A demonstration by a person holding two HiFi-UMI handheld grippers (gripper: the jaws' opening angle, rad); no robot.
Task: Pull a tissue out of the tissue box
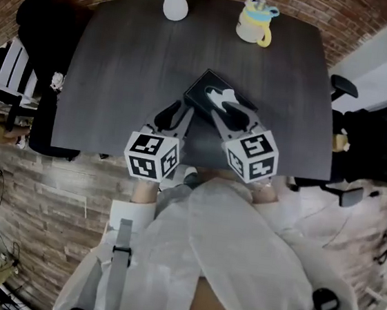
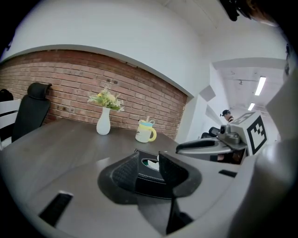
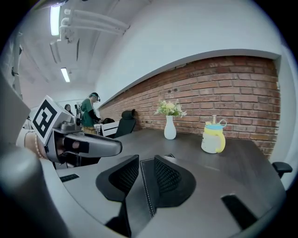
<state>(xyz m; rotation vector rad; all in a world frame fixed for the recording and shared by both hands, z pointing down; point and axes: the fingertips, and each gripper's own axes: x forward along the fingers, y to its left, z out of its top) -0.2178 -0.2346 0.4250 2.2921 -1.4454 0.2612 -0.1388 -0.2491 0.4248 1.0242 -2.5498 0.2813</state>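
Left claw (image 2: 145, 161) near tissue box (image 1: 204, 89); vase (image 1: 175, 4), mug (image 1: 255, 24) beyond.

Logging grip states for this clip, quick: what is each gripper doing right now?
Left gripper: open, holding nothing; box just ahead between its jaws.
Right gripper: jaws slightly apart, holding nothing, over the box.

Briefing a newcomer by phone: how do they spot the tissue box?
On the dark table, near its front edge, lies the tissue box. It is flat and black with white tissue on top, unlike the white vase and yellow cup.
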